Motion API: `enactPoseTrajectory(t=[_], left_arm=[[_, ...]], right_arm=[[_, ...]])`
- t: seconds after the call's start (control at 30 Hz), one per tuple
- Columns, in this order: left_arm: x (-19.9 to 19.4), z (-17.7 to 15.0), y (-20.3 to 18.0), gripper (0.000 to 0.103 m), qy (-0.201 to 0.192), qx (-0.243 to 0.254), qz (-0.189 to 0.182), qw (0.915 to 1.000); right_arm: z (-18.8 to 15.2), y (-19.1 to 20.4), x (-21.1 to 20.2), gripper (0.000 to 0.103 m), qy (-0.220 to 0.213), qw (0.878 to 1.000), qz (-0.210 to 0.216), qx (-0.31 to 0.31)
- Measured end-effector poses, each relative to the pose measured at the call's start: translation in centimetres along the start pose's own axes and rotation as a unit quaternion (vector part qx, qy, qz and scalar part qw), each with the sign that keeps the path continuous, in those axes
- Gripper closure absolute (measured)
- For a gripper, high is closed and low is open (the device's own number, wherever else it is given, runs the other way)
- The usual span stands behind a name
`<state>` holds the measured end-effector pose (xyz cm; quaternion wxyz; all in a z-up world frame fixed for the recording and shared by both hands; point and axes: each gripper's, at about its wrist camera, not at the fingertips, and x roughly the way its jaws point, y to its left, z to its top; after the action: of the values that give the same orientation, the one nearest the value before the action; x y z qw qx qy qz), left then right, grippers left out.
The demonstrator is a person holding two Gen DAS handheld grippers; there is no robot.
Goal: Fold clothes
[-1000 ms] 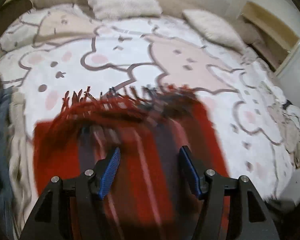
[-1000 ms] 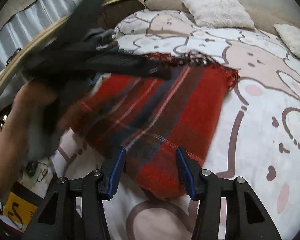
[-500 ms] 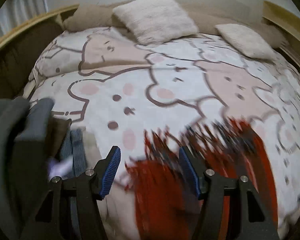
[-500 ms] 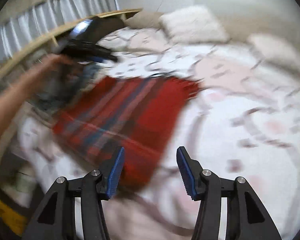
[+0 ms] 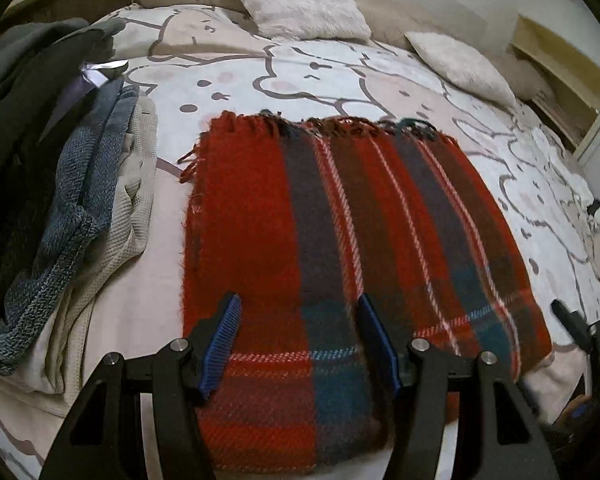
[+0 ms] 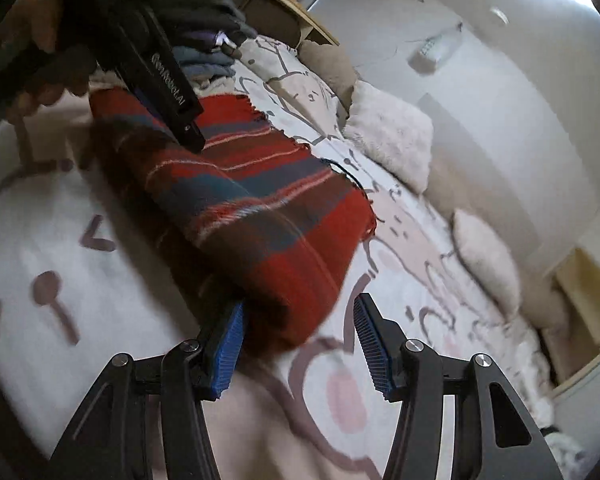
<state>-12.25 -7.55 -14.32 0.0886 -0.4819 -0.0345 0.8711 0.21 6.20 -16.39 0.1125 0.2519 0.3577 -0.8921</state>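
Observation:
A red plaid blanket (image 5: 340,240) lies folded on the bedspread (image 5: 300,76), its fringe at the far end. My left gripper (image 5: 300,340) hovers open over the blanket's near end, with nothing between its blue pads. In the right wrist view the same blanket (image 6: 260,208) runs away to the upper left. My right gripper (image 6: 300,344) is open at the blanket's near corner, and the folded edge lies between the jaws close to the left pad. A hand (image 6: 40,20) holds the left gripper (image 6: 168,92) above the blanket's far side.
A stack of folded clothes (image 5: 80,184), blue knit on beige with dark grey behind, sits left of the blanket. Fluffy pillows (image 5: 296,0) lie at the head of the bed. A wooden frame (image 5: 560,64) borders the right side. A wall (image 6: 500,100) stands beyond.
The left gripper swung off to the left, then came back over the blanket's near end. The right gripper rolled and dropped to the blanket's corner. Both stayed open.

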Motion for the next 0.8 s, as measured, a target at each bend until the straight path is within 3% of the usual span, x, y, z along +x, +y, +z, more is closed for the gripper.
enactPoseTrajectory(t=[0.17,0.2,0.4,0.47,0.53,0.7,0.8], left_arm=[[0.6,0.2,0.6,0.042,-0.004,-0.005,-0.001,1.0000],[0.7,0.1,0.8,0.042,-0.005,-0.005,0.001,1.0000],[1.6,-0.4,2.5,0.034,-0.006,-0.021,0.011,0.9997],[1.8,-0.5,2.7,0.033,-0.004,-0.023,0.004,0.9997],[1.9,-0.7,2.8,0.033,-0.003,-0.025,-0.003,0.9997],[2.1,-0.9,1.8,0.033,-0.013,0.008,0.022,0.9997],[2.0,-0.8,2.2,0.033,-0.015,0.009,0.017,0.9997]], right_arm=[[1.7,1.0,1.8,0.046,-0.010,0.998,-0.055,0.013],[1.8,1.1,2.3,0.040,-0.006,0.997,-0.075,0.013],[0.3,-0.5,3.7,0.036,0.042,0.992,-0.118,0.013],[-0.4,-1.5,3.5,0.030,0.050,0.990,-0.130,0.005],[-0.9,-2.0,2.9,0.029,0.048,0.991,-0.121,-0.006],[-1.1,-2.3,0.9,0.029,0.036,0.994,-0.096,-0.036],[-2.0,-3.0,-0.3,0.029,0.034,0.998,-0.042,-0.021]])
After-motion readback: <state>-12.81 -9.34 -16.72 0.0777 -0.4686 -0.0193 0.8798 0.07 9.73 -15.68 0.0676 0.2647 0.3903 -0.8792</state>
